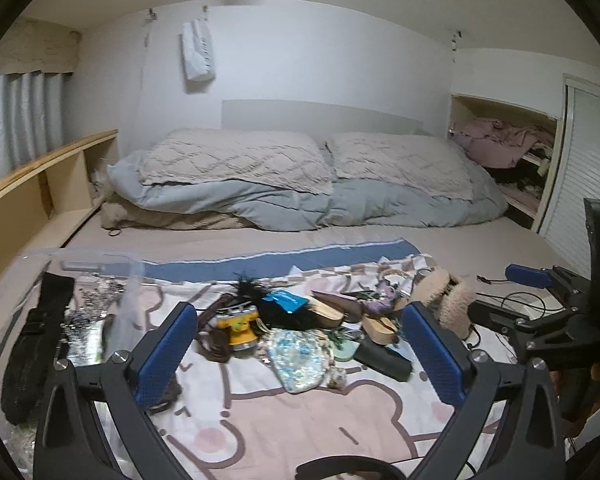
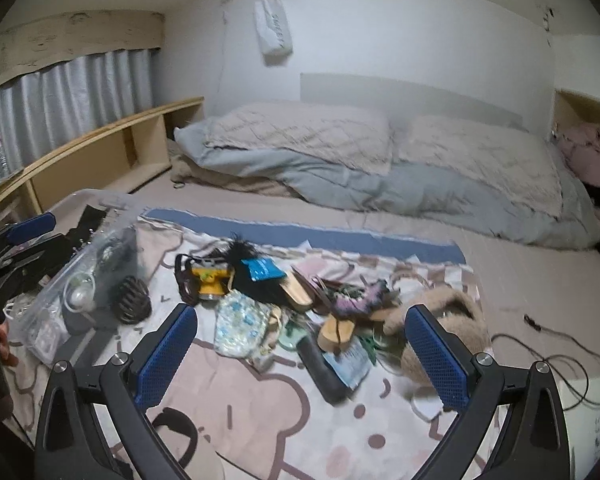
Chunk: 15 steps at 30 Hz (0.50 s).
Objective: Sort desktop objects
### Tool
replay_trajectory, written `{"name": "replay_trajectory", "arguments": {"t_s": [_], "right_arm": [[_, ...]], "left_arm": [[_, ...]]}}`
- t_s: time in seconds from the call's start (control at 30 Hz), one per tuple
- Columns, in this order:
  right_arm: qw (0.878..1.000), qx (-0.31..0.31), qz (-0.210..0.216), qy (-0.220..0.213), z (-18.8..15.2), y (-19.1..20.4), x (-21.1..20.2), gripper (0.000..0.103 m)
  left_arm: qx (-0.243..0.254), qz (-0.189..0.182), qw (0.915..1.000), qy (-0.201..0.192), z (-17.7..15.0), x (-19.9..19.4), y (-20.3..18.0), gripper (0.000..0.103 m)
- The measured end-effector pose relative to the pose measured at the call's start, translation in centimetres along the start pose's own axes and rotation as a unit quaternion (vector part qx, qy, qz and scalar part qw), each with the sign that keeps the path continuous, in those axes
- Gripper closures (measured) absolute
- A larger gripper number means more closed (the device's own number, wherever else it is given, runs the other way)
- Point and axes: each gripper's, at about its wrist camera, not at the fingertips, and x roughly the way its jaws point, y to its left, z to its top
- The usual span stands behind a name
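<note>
A heap of small objects lies on a pink cartoon-print cloth spread on the bed. It includes a yellow toy camera, a sparkly pouch, a blue packet, a black feather tuft, wooden pieces, a black case and a fluffy beige slipper. My left gripper hovers open just short of the heap, empty. My right gripper is open too, empty, above the heap's near edge.
A clear plastic box with dark items stands at the left. Black cables trail on the right. Pillows and a grey duvet lie behind. A wooden shelf runs along the left wall.
</note>
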Motion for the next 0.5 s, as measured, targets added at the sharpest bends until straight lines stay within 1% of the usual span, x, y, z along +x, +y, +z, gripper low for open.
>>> {"name": "replay_trajectory", "arguments": {"t_s": [0.13,0.2,0.33,0.5], "right_arm": [[0.999,0.018,-0.037,0.017,-0.2,-1.1,0.6,0.0],[0.998,0.036,-0.042,0.022,-0.4,-1.8,0.8,0.0],[0.997,0.061,-0.008,0.04,-0.8,-2.9,1.8,0.0],[0.994,0.076,0.019,0.072,-1.6,-2.9,4.1,0.0]], "left_arm": [[0.01,-0.005,0.9998,0.016,-0.1,1.6,-1.1,0.0],[0.015,-0.004,0.9996,0.023,-0.2,2.5,-1.4,0.0],[0.018,0.003,0.9991,0.039,-0.7,4.2,-1.4,0.0],[0.014,0.018,0.9978,0.062,-1.2,6.3,-0.6,0.0]]}}
